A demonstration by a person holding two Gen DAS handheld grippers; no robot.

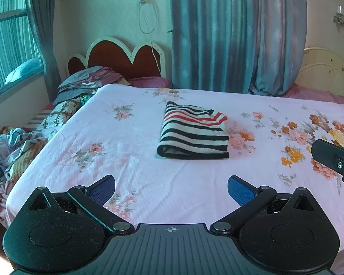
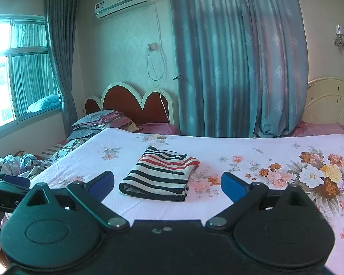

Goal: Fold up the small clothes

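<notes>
A small striped garment [image 1: 193, 133], black, white and red, lies folded into a neat rectangle on the pink floral bedsheet [image 1: 126, 160]. It also shows in the right wrist view [image 2: 160, 175]. My left gripper [image 1: 171, 189] is open and empty, held back from the garment above the sheet's near part. My right gripper [image 2: 167, 186] is open and empty, also short of the garment. The right gripper's body shows at the right edge of the left wrist view [image 1: 334, 158]. The left gripper's body shows at the left edge of the right wrist view [image 2: 6, 190].
A second bed with a red headboard [image 1: 126, 57] and stacked bedding [image 1: 89, 80] stands behind left. Rumpled bedclothes [image 1: 11, 146] lie left of the sheet. Blue curtains [image 1: 236, 34] hang behind. A white headboard [image 1: 325, 68] is at the right.
</notes>
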